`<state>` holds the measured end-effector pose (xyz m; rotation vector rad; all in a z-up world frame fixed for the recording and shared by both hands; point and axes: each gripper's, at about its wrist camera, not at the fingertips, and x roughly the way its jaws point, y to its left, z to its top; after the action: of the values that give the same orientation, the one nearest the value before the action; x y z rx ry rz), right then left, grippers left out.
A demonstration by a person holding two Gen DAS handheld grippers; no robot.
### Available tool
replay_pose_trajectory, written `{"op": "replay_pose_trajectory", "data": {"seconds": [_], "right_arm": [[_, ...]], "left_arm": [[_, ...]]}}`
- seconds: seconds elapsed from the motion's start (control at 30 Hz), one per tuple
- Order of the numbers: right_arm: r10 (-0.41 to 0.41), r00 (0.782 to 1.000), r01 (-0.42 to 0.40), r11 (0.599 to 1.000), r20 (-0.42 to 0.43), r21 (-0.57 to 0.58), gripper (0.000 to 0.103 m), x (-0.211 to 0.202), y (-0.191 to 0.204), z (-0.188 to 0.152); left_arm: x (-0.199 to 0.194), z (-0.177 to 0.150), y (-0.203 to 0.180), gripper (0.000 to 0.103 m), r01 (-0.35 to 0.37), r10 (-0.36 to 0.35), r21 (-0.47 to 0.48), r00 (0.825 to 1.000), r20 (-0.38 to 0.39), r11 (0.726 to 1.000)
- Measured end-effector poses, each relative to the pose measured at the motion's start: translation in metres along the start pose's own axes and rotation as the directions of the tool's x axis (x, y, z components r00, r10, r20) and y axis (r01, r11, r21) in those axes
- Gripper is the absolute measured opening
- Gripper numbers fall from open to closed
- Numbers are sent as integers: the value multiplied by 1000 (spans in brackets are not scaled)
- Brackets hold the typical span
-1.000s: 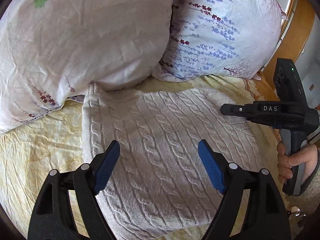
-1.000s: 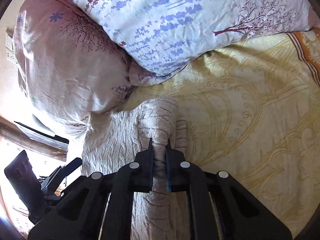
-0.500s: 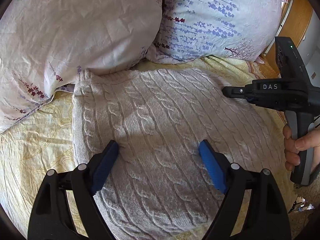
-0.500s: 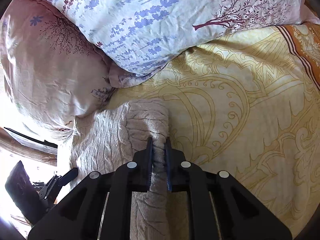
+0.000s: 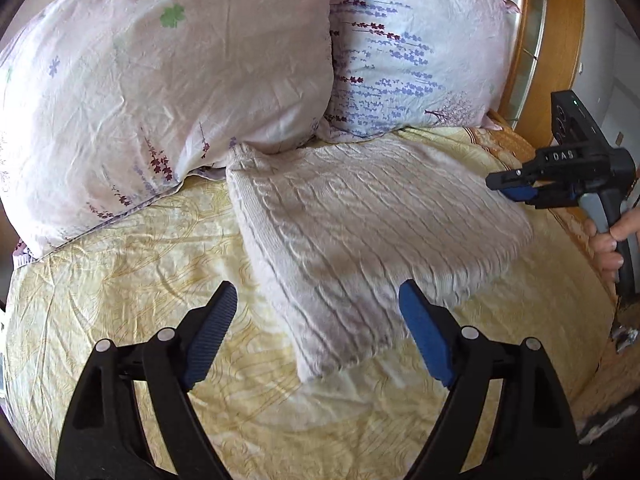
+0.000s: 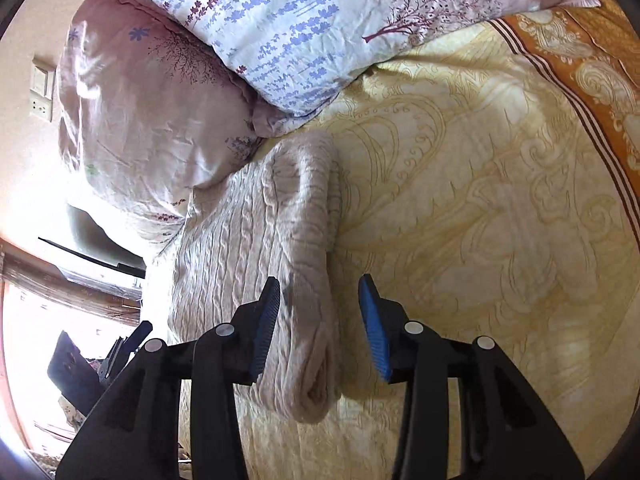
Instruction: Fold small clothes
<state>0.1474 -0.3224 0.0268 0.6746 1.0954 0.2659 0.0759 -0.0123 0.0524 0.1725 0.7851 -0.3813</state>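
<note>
Sweater (image 5: 360, 236): a cream cable-knit, folded into a compact rectangle, lies on the yellow sheet (image 5: 120, 280) with its far corner tucked against the pink pillow (image 5: 160, 92) and the blue-flowered pillow (image 5: 408, 52). The right gripper (image 6: 320, 320) has its jaws spread, straddling the thick rolled edge of the fold without pinching it, which suggests the fold has been laid down and let go. The left gripper (image 5: 316, 320) is likewise parted and grips nothing, poised above the near corner, probably ready to smooth or take a new hold. The task looks close to done for this garment. How many layers the fold has cannot be told; sleeves and neckline are hidden inside. Motion blurs the near edge in the left view, and glare washes out the room's left side in the right view.
</note>
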Motion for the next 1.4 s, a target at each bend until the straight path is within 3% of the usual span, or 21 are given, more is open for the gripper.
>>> {"op": "replay_pose_trajectory", "data": {"seconds": [0.3,0.33,0.37,0.5,0.6,0.73,0.77,0.87,0.9,0.93,0.97,1.03,1.13,1.27,1.4], "right_arm": [[-14,999,13,999,-37,-39,42,12,12,-19],[-23,999,21,999,-42,-47,40,13,14,-20],[-27,999,24,998,-46,-56,29,15,15,-21],[-65,998,65,994,7,-90,10,7,21,-23],[-103,994,106,988,35,-115,9,2,26,-21],[-166,986,166,979,7,-118,9,16,20,-30],[-169,986,169,980,6,-108,10,18,18,-32],[-179,984,179,975,15,-128,14,14,22,-33],[-189,982,191,970,27,-148,29,9,25,-33],[-208,977,215,962,57,-170,38,2,30,-35],[-213,972,230,954,102,-193,46,-6,35,-38],[-201,958,249,936,204,-247,46,-24,47,-46],[-191,942,277,906,275,-319,46,-29,66,-54],[-207,943,295,883,262,-364,46,-13,78,-62],[-233,933,331,852,273,-405,45,-4,85,-73]], "left_arm": [[18,-38,-17,37,-83,90,96,993,-73,992],[21,-39,-16,30,-99,106,99,992,-72,990],[22,-40,-15,26,-107,114,91,991,-72,990],[20,-34,7,15,-71,67,-78,996,-56,994],[14,-33,24,14,-38,32,-216,999,-29,976],[21,-42,35,14,-19,1,-295,998,-59,955],[24,-45,36,16,-19,-2,-307,998,-70,951],[18,-48,30,38,-39,22,-256,997,-72,966],[9,-47,26,55,-47,35,-224,998,-55,973],[-2,-45,23,75,-50,46,-196,999,-24,979],[-15,-43,19,82,-58,62,-173,998,20,983],[-36,-33,12,96,-72,86,-139,991,99,988],[-34,-7,-2,101,-78,92,-128,990,108,989],[4,18,-19,101,-29,29,-189,1000,-3,982],[21,20,-33,101,-47,44,-193,999,-23,980]]}}
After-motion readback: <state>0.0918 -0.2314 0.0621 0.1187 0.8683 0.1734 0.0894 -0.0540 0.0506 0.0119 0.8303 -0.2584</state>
